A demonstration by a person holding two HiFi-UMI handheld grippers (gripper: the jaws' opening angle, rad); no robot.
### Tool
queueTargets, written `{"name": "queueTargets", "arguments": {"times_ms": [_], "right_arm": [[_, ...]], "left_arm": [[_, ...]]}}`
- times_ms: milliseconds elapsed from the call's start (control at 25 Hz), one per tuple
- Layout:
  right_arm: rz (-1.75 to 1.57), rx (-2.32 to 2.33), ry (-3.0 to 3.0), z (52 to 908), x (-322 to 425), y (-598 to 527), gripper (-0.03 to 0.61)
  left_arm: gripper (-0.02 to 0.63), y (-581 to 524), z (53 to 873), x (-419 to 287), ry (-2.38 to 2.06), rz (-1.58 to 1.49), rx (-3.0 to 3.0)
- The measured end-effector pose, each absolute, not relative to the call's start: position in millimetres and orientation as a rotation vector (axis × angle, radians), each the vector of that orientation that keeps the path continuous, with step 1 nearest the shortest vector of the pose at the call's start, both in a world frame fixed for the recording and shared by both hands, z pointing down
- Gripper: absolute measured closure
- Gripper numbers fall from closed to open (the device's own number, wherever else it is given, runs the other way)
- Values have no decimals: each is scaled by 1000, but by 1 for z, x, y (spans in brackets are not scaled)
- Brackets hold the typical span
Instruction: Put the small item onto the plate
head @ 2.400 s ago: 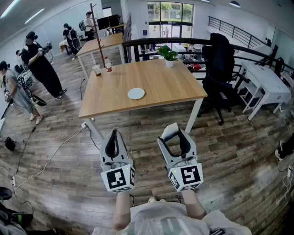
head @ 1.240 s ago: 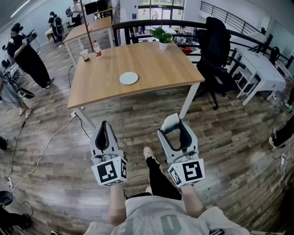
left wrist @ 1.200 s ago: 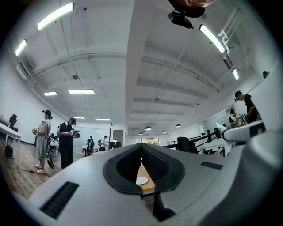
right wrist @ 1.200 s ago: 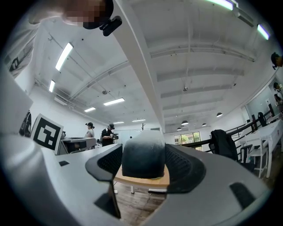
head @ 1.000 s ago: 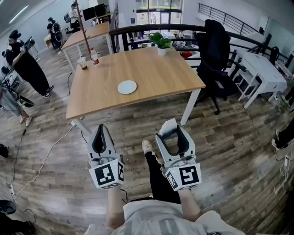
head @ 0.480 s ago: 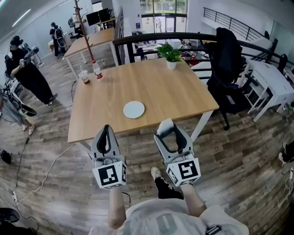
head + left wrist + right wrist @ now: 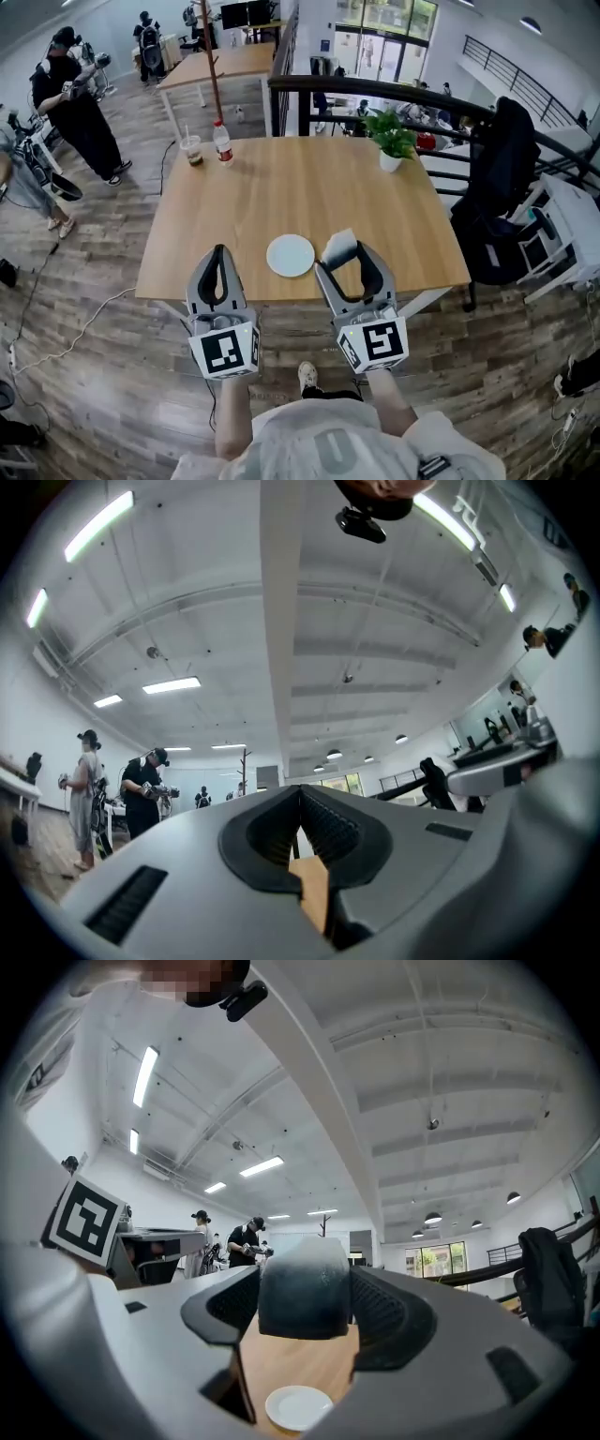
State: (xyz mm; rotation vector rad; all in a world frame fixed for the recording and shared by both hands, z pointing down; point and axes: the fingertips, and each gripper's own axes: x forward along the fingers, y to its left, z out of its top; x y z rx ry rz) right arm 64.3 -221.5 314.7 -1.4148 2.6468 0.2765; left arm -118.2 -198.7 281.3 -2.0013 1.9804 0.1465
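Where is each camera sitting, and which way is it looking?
Head view: on the person's head, looking down at the table, plate, left gripper, right gripper and forearms.
Left gripper view: on the left gripper, aimed at the ceiling; its shut jaws show.
Right gripper view: on the right gripper, facing across the table; jaws hold the small item.
Shared: head and right gripper views both show the plate.

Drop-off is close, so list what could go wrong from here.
The small item sits at the tips of the right gripper; it might slip out early. The plate is small and near the front edge of the table, left of the gripper, so a release here would likely miss it.
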Motion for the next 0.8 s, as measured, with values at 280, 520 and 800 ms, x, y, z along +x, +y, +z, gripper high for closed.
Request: {"name": "queueTargets", "arguments": {"times_ms": [280, 520, 800], "right_arm": [[297, -1368, 2688, 321, 45, -278, 272], [289, -1409, 2664, 317, 49, -318, 272], [205, -1436, 2669, 318, 43, -338, 273]], "left_arm": [[606, -255, 288, -130, 1989, -19, -1944], [606, -295, 289, -137, 1998, -26, -1914], [606, -320, 294, -136, 1983, -20, -2009]]}}
